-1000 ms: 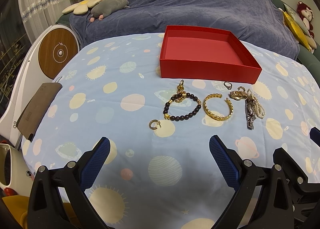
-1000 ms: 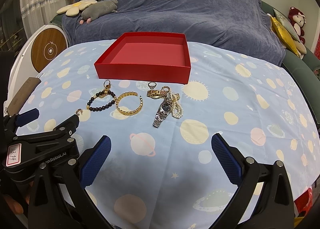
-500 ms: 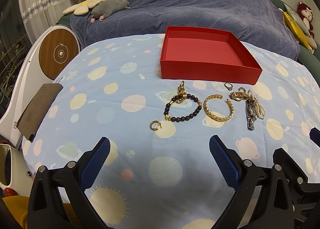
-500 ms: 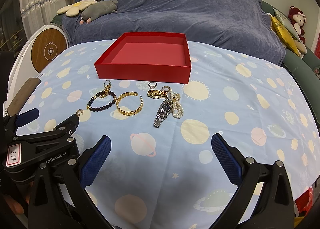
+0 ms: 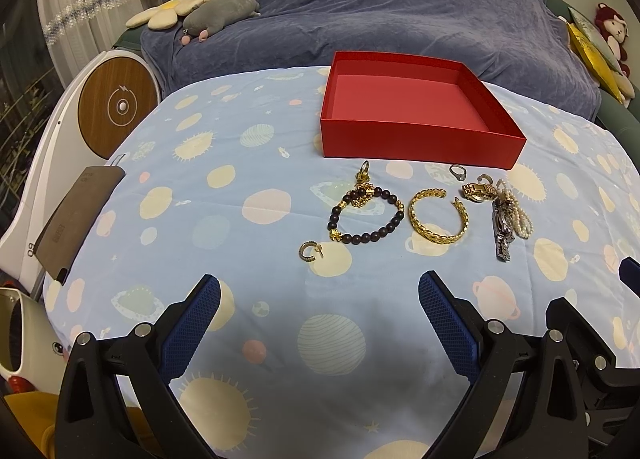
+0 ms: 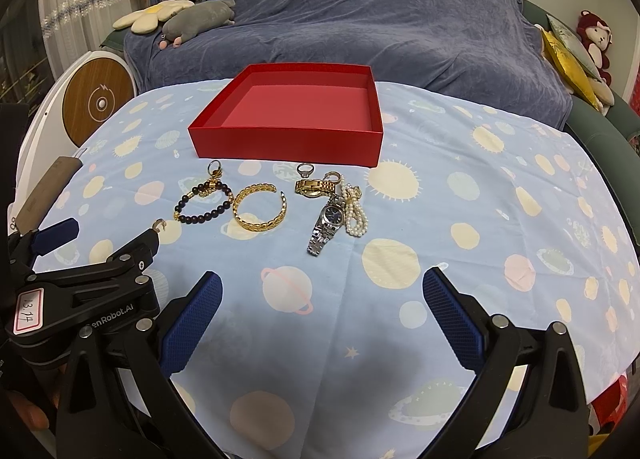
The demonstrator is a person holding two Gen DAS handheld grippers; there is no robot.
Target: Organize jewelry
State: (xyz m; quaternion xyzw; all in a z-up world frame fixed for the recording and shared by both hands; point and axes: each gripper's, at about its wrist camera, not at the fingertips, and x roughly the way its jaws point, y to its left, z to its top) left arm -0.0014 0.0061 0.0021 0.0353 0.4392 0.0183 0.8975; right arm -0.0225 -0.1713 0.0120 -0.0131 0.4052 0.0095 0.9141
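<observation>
An empty red box (image 5: 416, 155) (image 6: 288, 147) stands on the blue planet-print cloth. In front of it lie a dark bead bracelet (image 5: 366, 215) (image 6: 204, 203), a gold cuff bangle (image 5: 438, 215) (image 6: 260, 209), a small gold hoop earring (image 5: 310, 251), a ring (image 5: 458, 171) (image 6: 306, 169), a gold watch (image 6: 316, 187), a silver watch (image 6: 328, 225) and a pearl strand (image 6: 354, 215). My left gripper (image 5: 319, 323) is open and empty, short of the earring. My right gripper (image 6: 322, 323) is open and empty, short of the silver watch.
A blue-covered sofa (image 5: 380, 15) with plush toys stands behind the table. A white device with a round wooden disc (image 5: 116, 107) and a brown pouch (image 5: 76, 215) sit at the left edge. The left gripper's body shows at the right wrist view's lower left (image 6: 80, 291).
Both views have shifted very slightly; the jewelry and box have not moved. Both grippers stay open.
</observation>
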